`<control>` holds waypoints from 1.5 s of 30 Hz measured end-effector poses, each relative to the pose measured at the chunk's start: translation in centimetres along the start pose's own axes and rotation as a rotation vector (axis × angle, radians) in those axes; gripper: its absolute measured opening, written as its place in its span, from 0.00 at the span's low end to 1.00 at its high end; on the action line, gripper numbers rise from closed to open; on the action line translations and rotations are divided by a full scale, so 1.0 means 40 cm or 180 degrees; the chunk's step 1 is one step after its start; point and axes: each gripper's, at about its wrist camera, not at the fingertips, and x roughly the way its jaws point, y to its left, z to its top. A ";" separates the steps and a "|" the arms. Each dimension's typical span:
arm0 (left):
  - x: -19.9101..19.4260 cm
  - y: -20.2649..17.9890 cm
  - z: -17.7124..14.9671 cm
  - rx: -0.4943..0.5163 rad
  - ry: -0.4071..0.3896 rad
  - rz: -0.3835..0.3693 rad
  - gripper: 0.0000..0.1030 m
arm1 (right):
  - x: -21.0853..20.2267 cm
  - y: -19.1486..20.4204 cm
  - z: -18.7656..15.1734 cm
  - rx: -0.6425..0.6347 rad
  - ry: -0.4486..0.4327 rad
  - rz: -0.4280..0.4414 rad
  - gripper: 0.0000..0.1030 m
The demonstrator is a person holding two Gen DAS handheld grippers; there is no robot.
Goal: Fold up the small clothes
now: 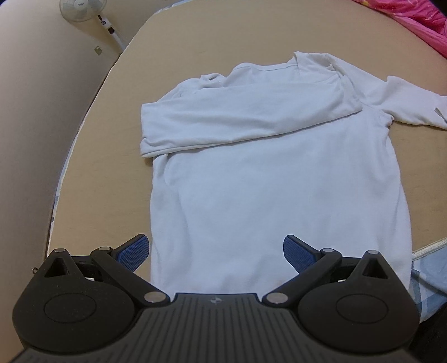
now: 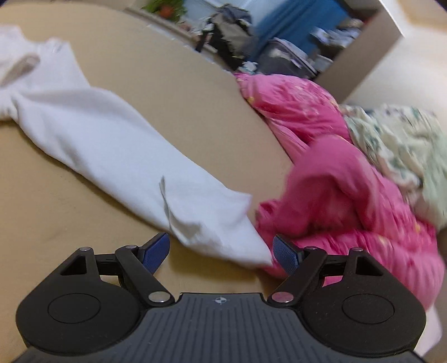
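A white long-sleeved shirt (image 1: 265, 178) lies flat on a tan bed surface (image 1: 92, 173). One sleeve is folded across its chest; the other sleeve (image 1: 413, 103) stretches out to the right. My left gripper (image 1: 216, 251) hovers open over the shirt's bottom hem, blue pads wide apart, nothing pinched. In the right wrist view the outstretched sleeve (image 2: 120, 156) runs diagonally toward me, and its cuff end (image 2: 234, 240) lies between the wide-open pads of my right gripper (image 2: 220, 252). The pads do not press on the cloth.
A pink quilt (image 2: 335, 173) is bunched right beside the cuff, with a floral blanket (image 2: 396, 145) behind it. A standing fan (image 1: 83, 11) is off the bed's left edge. Bags and clutter (image 2: 232, 36) sit beyond the far side.
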 end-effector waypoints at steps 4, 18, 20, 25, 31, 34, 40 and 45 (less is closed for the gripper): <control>-0.003 0.015 0.006 -0.0031 -0.0031 0.0009 0.99 | 0.021 0.000 0.043 -0.0165 0.0102 0.0162 0.02; -0.005 0.154 -0.005 -0.0578 -0.0005 -0.0186 0.99 | -0.100 -0.554 0.038 0.3456 0.0270 -0.0078 0.02; 0.004 0.194 -0.013 -0.0674 0.0037 -0.0137 0.99 | -0.064 -0.551 0.007 0.3596 0.0566 -0.0122 0.02; 0.039 0.321 -0.037 -0.1059 0.0112 -0.0130 0.99 | -0.094 -0.480 0.104 0.3373 0.0554 0.0059 0.02; 0.093 0.463 -0.095 -0.1376 0.0103 -0.0158 0.99 | -0.233 -0.240 0.475 0.2494 -0.0018 0.0698 0.02; 0.116 0.515 -0.130 -0.1398 0.0073 -0.0128 0.99 | -0.326 -0.027 0.683 0.2112 -0.0295 0.1157 0.02; 0.152 0.627 -0.192 -0.1513 0.0080 -0.0020 0.99 | -0.479 0.511 0.906 0.1535 -0.0365 0.2152 0.15; 0.174 0.680 -0.226 -0.1649 0.0111 -0.0011 0.99 | -0.512 0.764 0.820 0.0917 -0.0027 0.2479 0.57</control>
